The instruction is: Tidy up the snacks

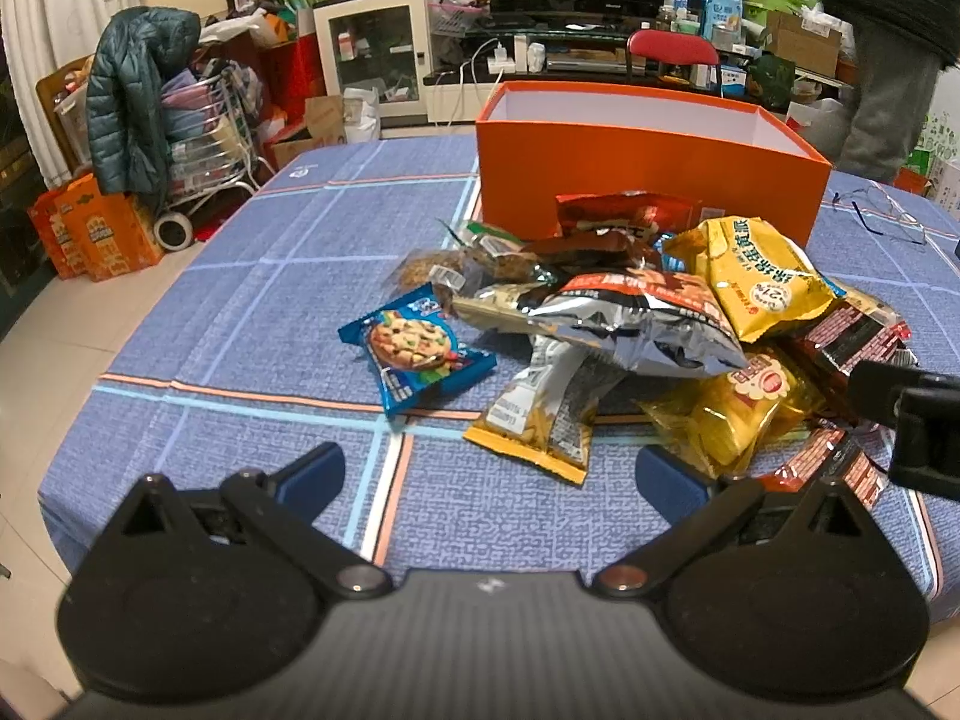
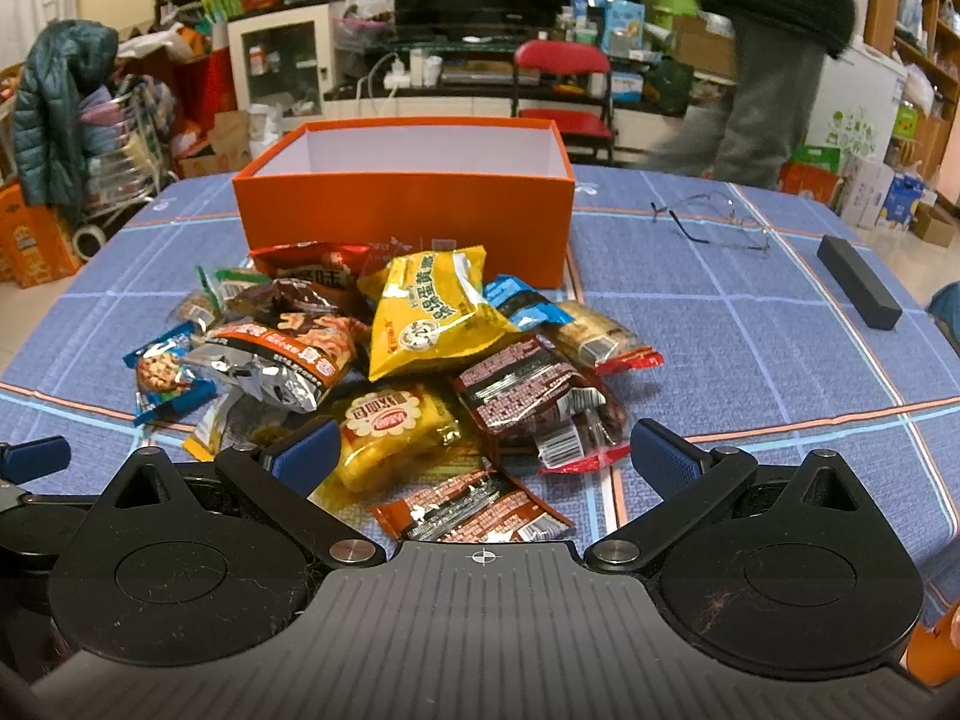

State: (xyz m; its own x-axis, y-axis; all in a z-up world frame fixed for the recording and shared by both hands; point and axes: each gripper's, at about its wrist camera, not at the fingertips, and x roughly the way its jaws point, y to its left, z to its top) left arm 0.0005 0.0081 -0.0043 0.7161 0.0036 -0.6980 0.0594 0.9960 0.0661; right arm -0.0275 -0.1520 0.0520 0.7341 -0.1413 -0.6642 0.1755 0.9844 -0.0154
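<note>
Your left gripper (image 1: 491, 468) and right gripper (image 2: 483, 450) are both spread wide, pinching nothing. At 12 o'clock lies the snack pile (image 2: 384, 360): a yellow packet (image 2: 429, 312) printed in Chinese characters, a blue cookie packet (image 1: 414, 348). Beyond it stands the open orange box (image 2: 408, 198); eyeglasses (image 2: 714, 219) at 1 o'clock.

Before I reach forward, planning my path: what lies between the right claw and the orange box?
The snack pile fills that stretch in the right wrist view, right claw to orange box.
</note>
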